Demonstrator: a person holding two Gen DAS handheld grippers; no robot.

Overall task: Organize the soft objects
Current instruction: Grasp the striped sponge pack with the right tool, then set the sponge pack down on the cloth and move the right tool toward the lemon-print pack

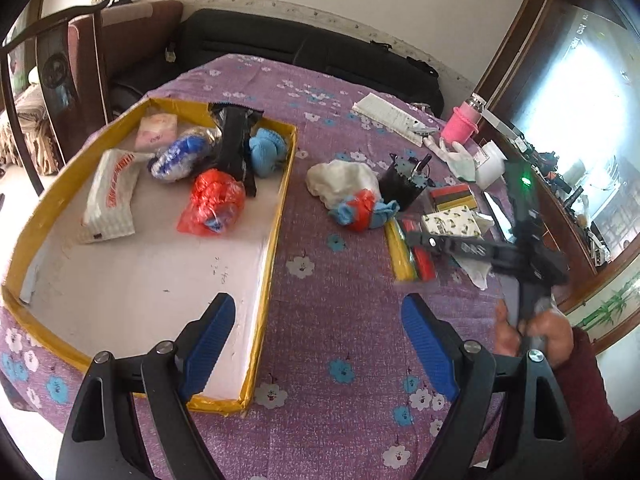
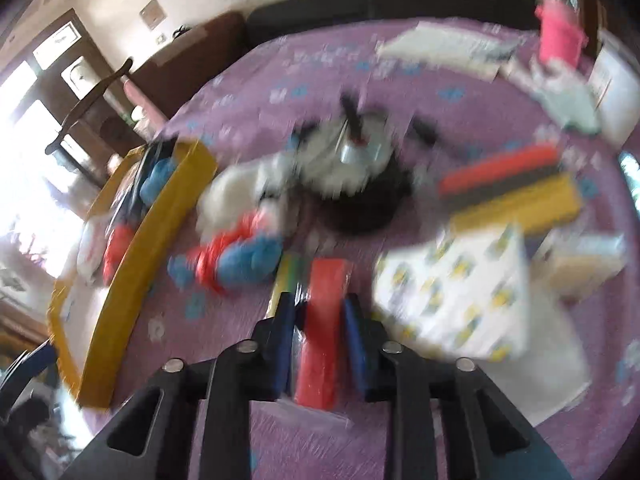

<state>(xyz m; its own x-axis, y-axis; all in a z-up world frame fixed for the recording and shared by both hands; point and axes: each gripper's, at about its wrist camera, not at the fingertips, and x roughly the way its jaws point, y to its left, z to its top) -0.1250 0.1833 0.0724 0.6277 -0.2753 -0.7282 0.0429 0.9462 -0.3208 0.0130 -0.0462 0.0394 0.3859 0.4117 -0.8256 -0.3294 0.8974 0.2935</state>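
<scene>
A purple flowered cloth [image 1: 340, 280] covers the table; on its left stands a yellow-rimmed tray [image 1: 276, 216] holding a tissue pack [image 1: 112, 196], a red bag [image 1: 214, 202], a black wrapper [image 1: 236, 140] and a blue knitted bundle [image 1: 267, 151]; right of the tray lie a white cloth lump [image 1: 342, 180], a blue and red bundle [image 1: 362, 210], a black pot [image 1: 404, 180], a patterned box [image 1: 452, 220], a striped block [image 1: 452, 197], a white glove [image 1: 460, 158] and a pink cup [image 1: 462, 122]. The left gripper [image 1: 320, 344] hangs over the tray's near right edge and the bare cloth, fingers spread wide with nothing between them. The right gripper [image 2: 318, 340], held by a hand [image 1: 536, 336], comes down among the clutter; its picture is blurred, yet the fingers [image 2: 282, 344] stand pinched close on a red sponge strip [image 2: 322, 320], which lies just beside a yellow strip [image 2: 286, 280] and near the patterned box.
</scene>
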